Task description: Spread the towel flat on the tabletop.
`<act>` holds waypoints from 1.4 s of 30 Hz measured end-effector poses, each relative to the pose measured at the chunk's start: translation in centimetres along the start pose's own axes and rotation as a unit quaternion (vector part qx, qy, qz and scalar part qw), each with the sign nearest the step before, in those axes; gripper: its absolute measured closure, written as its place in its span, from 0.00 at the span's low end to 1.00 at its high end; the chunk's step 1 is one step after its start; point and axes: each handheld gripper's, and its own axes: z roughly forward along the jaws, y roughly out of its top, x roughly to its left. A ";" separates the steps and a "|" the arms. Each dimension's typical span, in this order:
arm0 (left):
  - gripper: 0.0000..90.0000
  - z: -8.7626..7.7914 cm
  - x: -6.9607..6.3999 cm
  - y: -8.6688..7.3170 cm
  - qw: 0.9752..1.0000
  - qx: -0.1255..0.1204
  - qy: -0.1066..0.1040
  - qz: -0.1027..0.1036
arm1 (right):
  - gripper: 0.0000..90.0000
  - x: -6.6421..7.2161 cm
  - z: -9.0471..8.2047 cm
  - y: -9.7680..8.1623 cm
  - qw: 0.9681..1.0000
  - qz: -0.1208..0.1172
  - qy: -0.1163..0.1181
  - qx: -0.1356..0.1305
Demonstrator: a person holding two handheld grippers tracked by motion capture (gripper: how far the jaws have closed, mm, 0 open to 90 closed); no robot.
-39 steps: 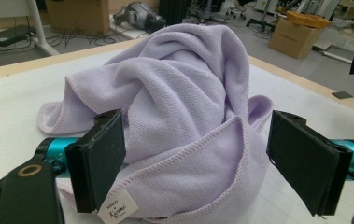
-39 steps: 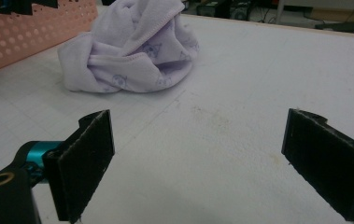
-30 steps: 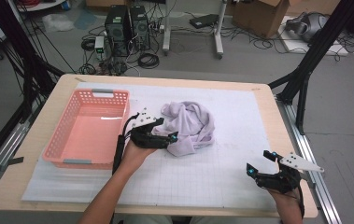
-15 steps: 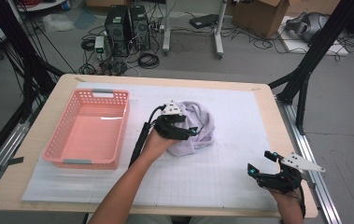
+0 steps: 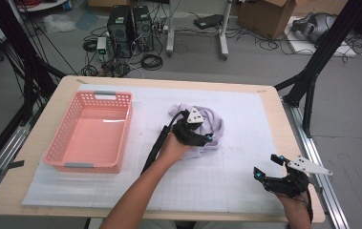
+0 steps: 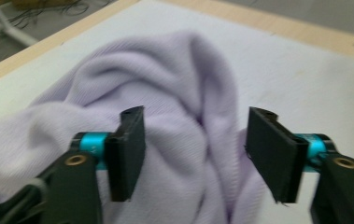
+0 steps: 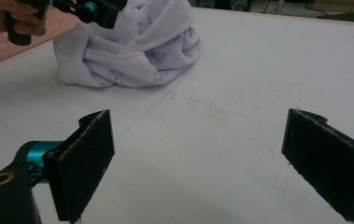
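A crumpled lavender cloth (image 5: 213, 125) lies on the white gridded mat (image 5: 226, 186) near the table's middle. My left gripper (image 5: 206, 139) reaches into its near side from the left. In the left gripper view, a fold of the cloth (image 6: 184, 93) sits between the jaws of the left gripper (image 6: 195, 156). They have just been closing and still stand apart, not pinching. My right gripper (image 5: 266, 166) rests near the front right corner, open, with bare mat between its jaws. In the right gripper view, beyond the right gripper (image 7: 212, 158), the cloth (image 7: 132, 46) lies farther off.
A pink plastic basket (image 5: 62, 128) with nothing in it stands on the mat's left side. The wooden table edge (image 5: 283, 119) runs along the right. Black frame legs, computers and cables are on the floor beyond the table.
My left gripper has moved right, away from the basket side and onto the cloth, and its jaws have narrowed around a fold. The right gripper has stayed put.
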 end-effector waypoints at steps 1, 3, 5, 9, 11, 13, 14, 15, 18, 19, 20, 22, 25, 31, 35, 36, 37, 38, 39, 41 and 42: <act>0.55 0.1 0.0 0.1 1.000 0.007 -0.002 0.005 | 0.09 0.0 0.0 0.0 1.000 0.002 0.001 -0.001; 0.54 0.9 0.0 0.1 0.999 0.034 -0.010 0.002 | 0.09 0.0 0.1 0.0 1.000 0.004 0.001 0.001; 0.51 2.3 0.0 0.0 0.997 0.072 -0.003 0.001 | 0.09 0.2 0.1 0.1 1.000 0.001 0.002 0.000; 0.52 4.4 -0.5 0.5 0.994 0.105 0.019 0.015 | 0.09 0.2 -0.1 0.1 1.000 -0.002 0.001 -0.003; 0.52 5.4 -1.1 0.5 0.991 0.122 0.035 0.033 | 0.09 0.1 -0.2 0.1 1.000 0.003 0.000 -0.001; 0.53 6.3 -1.6 0.3 0.988 0.135 0.047 0.053 | 0.09 0.0 -0.3 0.0 1.000 0.004 -0.003 -0.002; 0.55 6.6 -1.8 0.2 0.987 0.136 0.053 0.063 | 0.09 -0.2 -0.4 0.1 1.000 0.003 -0.005 -0.004; 0.64 6.6 -1.8 0.3 0.985 0.142 0.063 0.070 | 0.09 -0.2 -0.5 0.0 1.000 0.004 -0.005 -0.005; 0.93 6.0 -0.7 0.5 0.989 0.139 0.043 0.016 | 0.09 -0.4 -0.8 -0.1 1.000 0.008 -0.008 -0.004; 0.94 5.6 -0.3 0.6 0.991 0.131 0.032 -0.001 | 0.09 -0.5 -0.7 -0.1 1.000 0.007 -0.008 -0.006; 0.94 5.4 -0.1 0.6 0.992 0.123 0.023 -0.010 | 0.09 -0.6 -0.7 -0.1 1.000 0.008 -0.009 -0.006; 0.94 4.3 0.4 1.1 0.995 0.094 0.009 -0.029 | 0.09 -0.7 -0.6 -0.1 1.000 0.012 -0.009 -0.006; 0.94 2.5 1.1 1.7 0.998 0.043 0.000 -0.056 | 0.09 -0.7 -0.4 -0.1 1.000 0.009 -0.009 -0.003; 0.94 -3.1 4.6 2.4 0.994 -0.024 0.026 -0.106 | 0.17 -0.8 0.0 -0.1 1.000 0.009 -0.012 -0.002; 0.94 -5.9 6.2 1.8 0.991 -0.039 0.049 -0.117 | 0.17 -0.7 1.2 0.5 1.000 0.001 -0.021 0.005; 0.94 -6.2 6.4 1.7 0.991 -0.040 0.052 -0.118 | 0.17 -0.7 1.6 0.8 1.000 0.002 -0.020 0.005; 0.94 -6.5 6.6 1.5 0.991 -0.038 0.055 -0.119 | 0.17 -0.7 1.9 1.1 1.000 0.002 -0.016 0.006; 0.94 -6.8 6.8 1.3 0.991 -0.034 0.060 -0.118 | 0.17 -0.7 2.5 1.4 1.000 0.000 -0.015 0.007; 0.94 -7.0 6.9 1.1 0.990 -0.033 0.064 -0.120 | 0.17 -0.7 3.4 1.7 1.000 -0.002 -0.012 0.012; 0.94 -7.5 7.1 0.7 0.990 -0.035 0.068 -0.121 | 0.16 -0.4 5.0 2.1 1.000 -0.007 -0.011 0.025; 0.94 -7.6 7.2 0.6 0.990 -0.034 0.068 -0.118 | 0.16 -0.3 5.9 2.3 0.999 -0.019 -0.015 0.037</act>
